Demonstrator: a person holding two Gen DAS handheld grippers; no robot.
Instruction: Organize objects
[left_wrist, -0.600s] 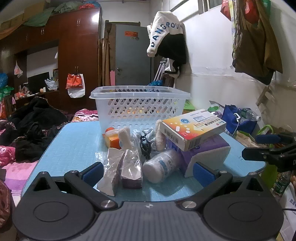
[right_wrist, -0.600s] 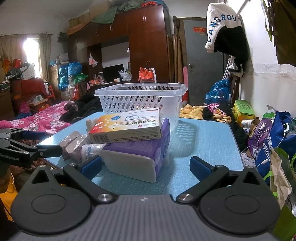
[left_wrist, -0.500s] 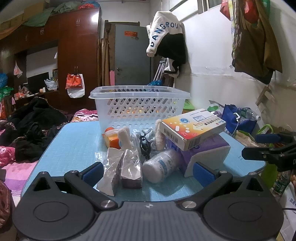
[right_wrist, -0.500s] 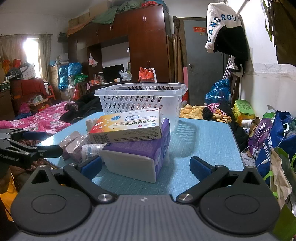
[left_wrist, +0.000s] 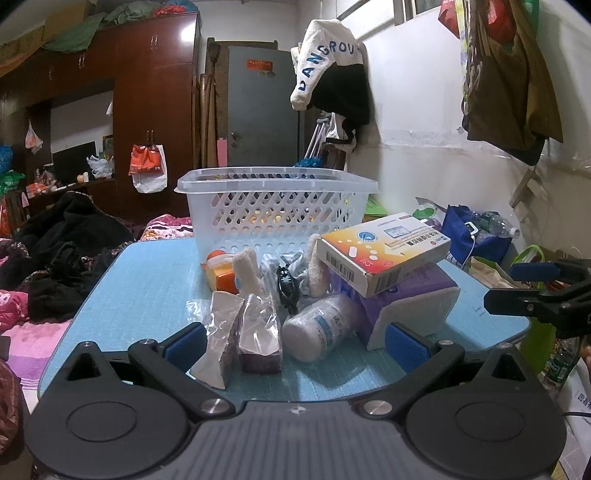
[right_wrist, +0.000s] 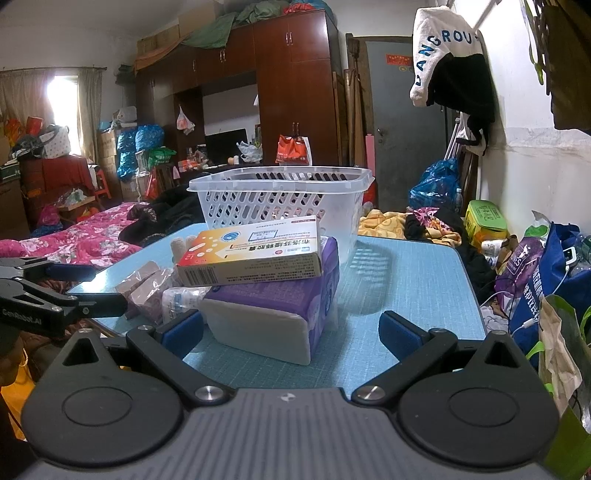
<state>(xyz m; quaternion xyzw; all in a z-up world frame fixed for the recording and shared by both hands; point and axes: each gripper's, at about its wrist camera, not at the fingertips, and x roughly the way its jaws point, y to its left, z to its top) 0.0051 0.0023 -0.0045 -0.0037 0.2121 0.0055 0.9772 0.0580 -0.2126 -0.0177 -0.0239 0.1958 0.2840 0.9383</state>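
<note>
Nearest in the left wrist view, the left tool (left_wrist: 295, 341) is spread wide and holds nothing, its blue pads either side of 2 clear wrapped packets (left_wrist: 242, 338) and a white bottle (left_wrist: 320, 328) lying on its side on the blue surface (left_wrist: 147, 280). The right tool (right_wrist: 290, 328) is likewise wide and empty, facing the purple tissue pack (right_wrist: 273, 314), which sits between its pads but is not touched by them. A medicine box (right_wrist: 251, 253) lies tilted on top of that pack. Just behind come an orange container (left_wrist: 221, 273), rolled white cloth (left_wrist: 246, 267) and a black clip (left_wrist: 286, 284). Farthest back on the surface stands the white basket (left_wrist: 277, 218); what it contains cannot be made out through its holes.

Nothing seems sorted yet, so this looks like the opening step, choosing a first thing to lift. The next move probably calls for closing on the medicine box or a packet, lifting it clear of its neighbours, then carrying it over the basket rim.
</note>
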